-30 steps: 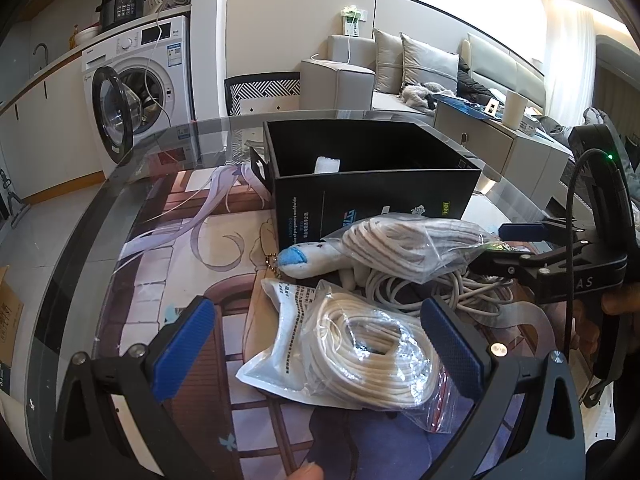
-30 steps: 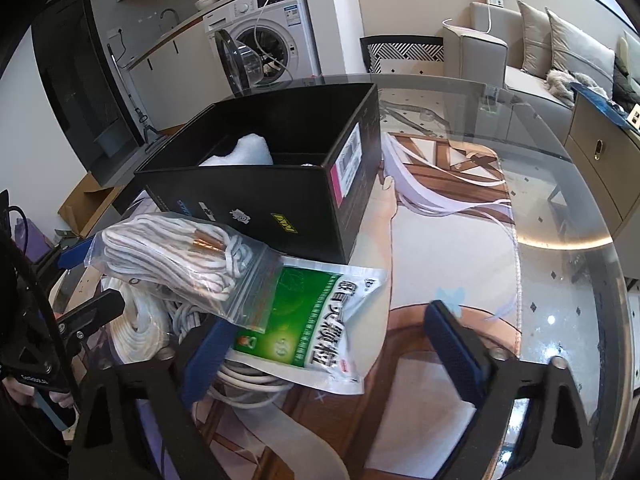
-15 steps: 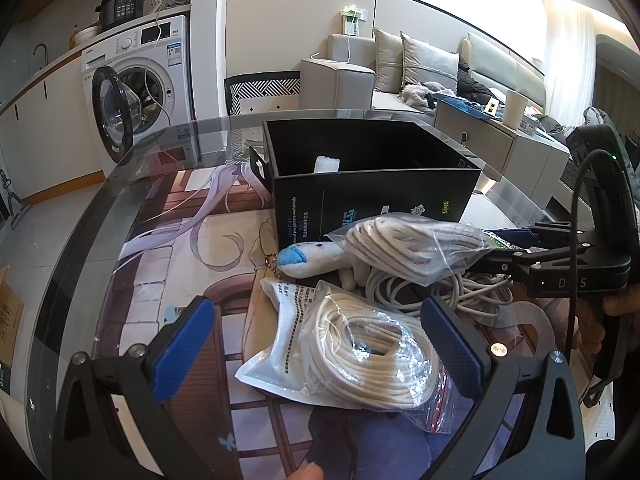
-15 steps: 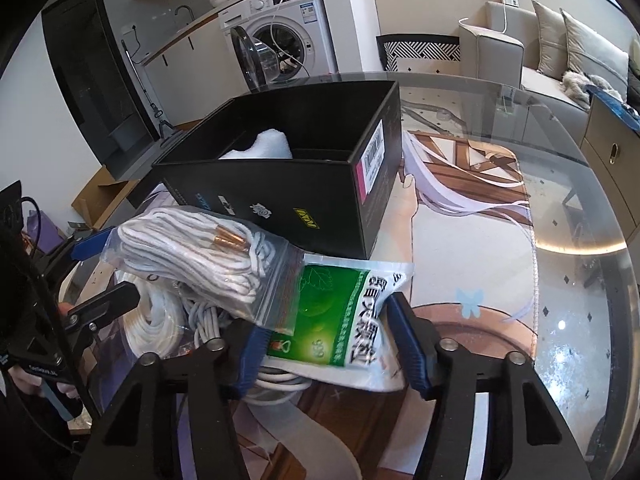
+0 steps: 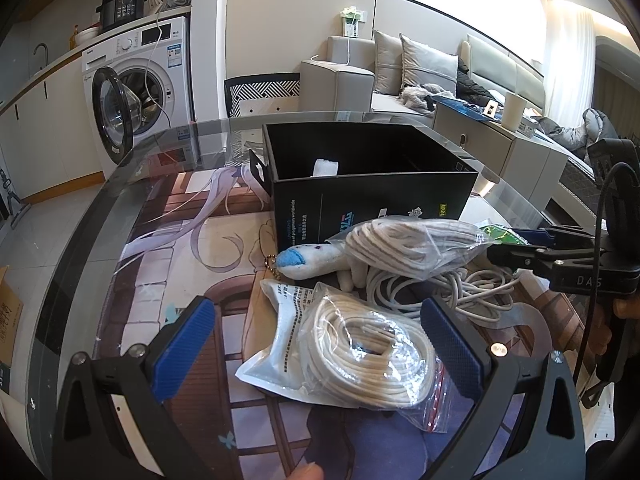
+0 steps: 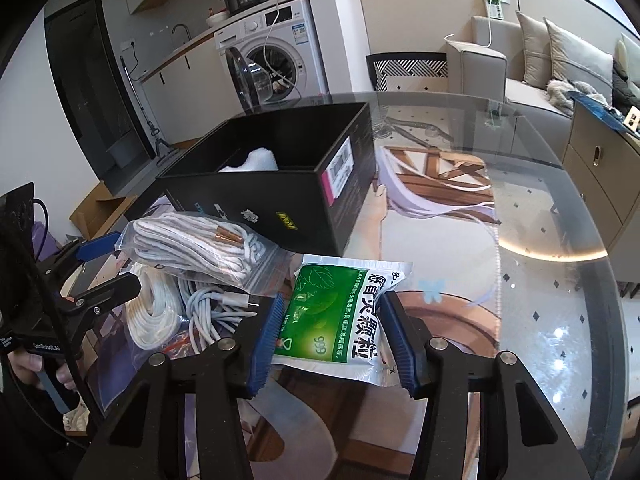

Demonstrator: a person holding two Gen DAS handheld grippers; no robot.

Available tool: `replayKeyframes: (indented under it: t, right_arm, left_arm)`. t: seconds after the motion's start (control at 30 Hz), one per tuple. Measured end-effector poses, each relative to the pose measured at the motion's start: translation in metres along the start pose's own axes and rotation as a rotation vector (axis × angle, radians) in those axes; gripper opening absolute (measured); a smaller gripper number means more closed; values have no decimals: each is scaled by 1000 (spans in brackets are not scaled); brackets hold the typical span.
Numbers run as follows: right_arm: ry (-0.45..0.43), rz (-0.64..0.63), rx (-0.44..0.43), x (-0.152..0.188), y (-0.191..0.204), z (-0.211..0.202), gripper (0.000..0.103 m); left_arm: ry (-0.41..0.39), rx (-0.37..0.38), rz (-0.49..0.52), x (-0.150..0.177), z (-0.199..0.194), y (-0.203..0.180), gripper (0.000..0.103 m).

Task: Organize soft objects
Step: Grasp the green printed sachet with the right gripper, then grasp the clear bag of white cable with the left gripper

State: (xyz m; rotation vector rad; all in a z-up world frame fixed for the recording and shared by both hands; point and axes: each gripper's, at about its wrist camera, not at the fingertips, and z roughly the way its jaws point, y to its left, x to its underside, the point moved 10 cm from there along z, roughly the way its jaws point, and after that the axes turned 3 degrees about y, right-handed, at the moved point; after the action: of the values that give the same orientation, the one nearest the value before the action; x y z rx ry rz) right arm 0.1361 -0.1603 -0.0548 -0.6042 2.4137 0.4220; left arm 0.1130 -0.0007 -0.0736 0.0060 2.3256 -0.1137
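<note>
Both right fingers [image 6: 394, 340] clamp the green packet [image 6: 344, 316]; left fingers [image 5: 184, 340] gape around bagged rope [image 5: 368, 354].

The right gripper [image 6: 330, 338] has its blue fingers [image 6: 266, 340] pressed against both sides of a green sachet [image 6: 340, 316] lying on the glass surface [image 6: 540, 280]. Just beyond stands an open black box [image 6: 280, 196]; to its left, bagged white cords [image 6: 196, 248] are piled.

Left gripper [image 5: 316, 340] matte black with ribbed blue pads [image 5: 184, 340], silver screws, right gripper [image 6: 334, 340] likewise black and blue-padded, black cable, pale "DAS" lettering, bare fingers [image 6: 60, 376] on the handle
</note>
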Motion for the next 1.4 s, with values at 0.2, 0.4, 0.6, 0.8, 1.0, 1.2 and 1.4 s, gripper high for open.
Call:
replayKeyframes:
  t: [0.2,0.4,0.6,0.8,1.0,1.2,1.4]
  right_arm:
    - [-29,25,24,5,-11,-15,51]
    - [-62,35,38,6,-16,-30,51]
    - [-78,26,36,4,-13,-38,51]
    - [-78,18,32,5,-9,-40,51]
    - [-80,5,26,0,-5,-40,51]
    - [-79,-1,23,-2,-3,-40,51]
    - [-84,-3,23,-4,-3,-42,51]
  left_arm:
    - [1,5,5,-1,-6,-2,103]
    - [20,22,25,1,-6,-11,103]
    - [61,73,54,8,-1,-23,103]
    - [103,70,98,16,7,-32,103]
    - [135,35,150,21,13,-38,101]
    - [161,42,187,26,16,-45,94]
    - [139,53,178,22,12,-44,69]
